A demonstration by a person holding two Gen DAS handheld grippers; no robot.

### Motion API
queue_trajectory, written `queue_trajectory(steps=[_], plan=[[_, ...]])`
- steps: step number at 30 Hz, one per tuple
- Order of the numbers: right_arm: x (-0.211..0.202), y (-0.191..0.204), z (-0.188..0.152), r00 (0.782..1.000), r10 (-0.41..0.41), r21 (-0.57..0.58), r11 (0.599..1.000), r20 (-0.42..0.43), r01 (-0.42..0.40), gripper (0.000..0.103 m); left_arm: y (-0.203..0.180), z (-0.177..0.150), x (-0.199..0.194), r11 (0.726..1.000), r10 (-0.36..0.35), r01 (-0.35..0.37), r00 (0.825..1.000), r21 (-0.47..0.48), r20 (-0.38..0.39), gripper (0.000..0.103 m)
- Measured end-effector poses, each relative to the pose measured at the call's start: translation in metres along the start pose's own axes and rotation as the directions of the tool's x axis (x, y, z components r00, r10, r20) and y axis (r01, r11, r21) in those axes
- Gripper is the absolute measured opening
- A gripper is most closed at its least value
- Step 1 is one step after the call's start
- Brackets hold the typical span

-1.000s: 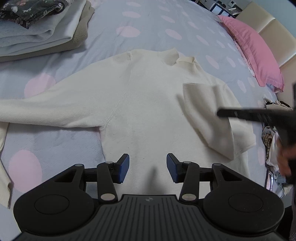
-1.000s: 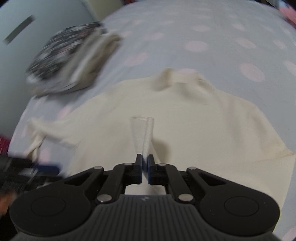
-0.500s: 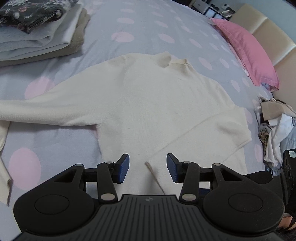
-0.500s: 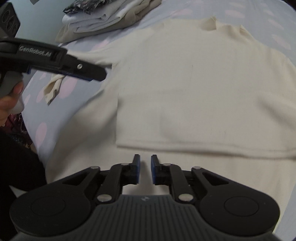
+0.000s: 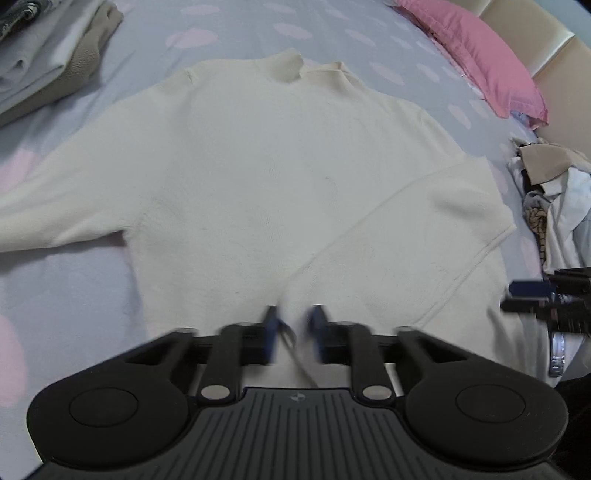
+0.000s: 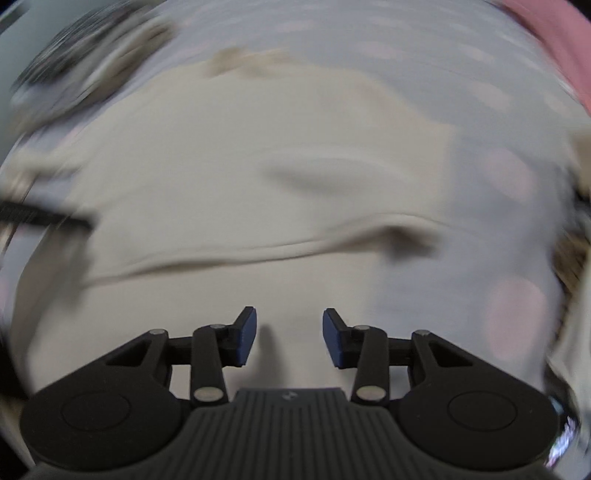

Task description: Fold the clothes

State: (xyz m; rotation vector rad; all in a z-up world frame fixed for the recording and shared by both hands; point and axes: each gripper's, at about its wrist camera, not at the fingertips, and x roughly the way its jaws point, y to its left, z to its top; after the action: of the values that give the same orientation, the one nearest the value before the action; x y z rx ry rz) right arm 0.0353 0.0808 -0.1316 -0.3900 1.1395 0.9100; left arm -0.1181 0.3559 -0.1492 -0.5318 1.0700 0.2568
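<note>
Spotty bed (image 5: 229,33) under cream sweater (image 5: 258,177), left gripper (image 5: 293,332) a bit apart over sleeve end, right gripper (image 6: 289,338) wide apart, empty.

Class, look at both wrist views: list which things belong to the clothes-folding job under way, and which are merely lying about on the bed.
Part of the job:
cream sweater, one sleeve folded across its body
left gripper, open over the sleeve's end
right gripper, open

Lying about:
pink pillow
stack of folded clothes
heap of unfolded clothes
dotted bedsheet
</note>
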Motion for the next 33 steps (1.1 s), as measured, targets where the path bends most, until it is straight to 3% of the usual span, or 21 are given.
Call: queue_trajectory(steps=[3,7,13,19,21,25,28,30,32,33], plan=[[-0.001,-0.029,0.004,1.0,-0.023,0.117,0.993,0.02,0.021,0.054,-0.007,0.004,-0.009,0.999,-0.049,0.049,0.998,0.016,0.037,0.004],[0.0,-0.054,0.008,0.998,-0.044,0.218,0.975,0.045,0.034,0.055,-0.017,0.023,-0.042,0.994,-0.11,0.106,0.985,0.034,0.134,0.003],[0.012,-0.043,0.016,0.996,-0.053,0.195,0.98,0.072,0.038,0.056,-0.017,0.066,-0.095,0.986,-0.168,0.163,0.944,0.039,0.283,0.003],[0.026,-0.033,0.033,0.991,-0.069,0.164,0.985,0.117,0.049,0.062,-0.004,0.098,-0.115,0.98,-0.188,0.201,0.902,0.007,0.389,0.003],[0.03,-0.033,0.037,0.989,-0.069,0.162,0.986,0.13,0.047,0.067,0.003,0.102,-0.117,0.978,-0.183,0.208,0.894,-0.018,0.41,0.003],[0.038,-0.028,0.049,0.982,-0.103,0.116,0.99,0.159,0.085,0.067,0.017,0.106,-0.122,0.98,-0.149,0.191,0.884,-0.051,0.443,0.003],[0.042,-0.025,0.052,0.977,-0.127,0.081,0.99,0.169,0.115,0.062,0.035,0.107,-0.122,0.983,-0.094,0.153,0.887,-0.097,0.453,0.003],[0.042,-0.026,0.053,0.977,-0.127,0.076,0.99,0.172,0.115,0.041,0.047,0.107,-0.119,0.985,-0.045,0.115,0.892,-0.131,0.449,0.003],[0.038,-0.027,0.052,0.98,-0.107,0.079,0.992,0.17,0.094,0.027,0.058,0.105,-0.109,0.985,0.007,0.065,0.907,-0.157,0.42,0.003],[0.036,-0.026,0.051,0.98,-0.109,0.083,0.992,0.169,0.096,0.025,0.063,0.104,-0.103,0.985,0.032,0.04,0.916,-0.17,0.4,0.003]])
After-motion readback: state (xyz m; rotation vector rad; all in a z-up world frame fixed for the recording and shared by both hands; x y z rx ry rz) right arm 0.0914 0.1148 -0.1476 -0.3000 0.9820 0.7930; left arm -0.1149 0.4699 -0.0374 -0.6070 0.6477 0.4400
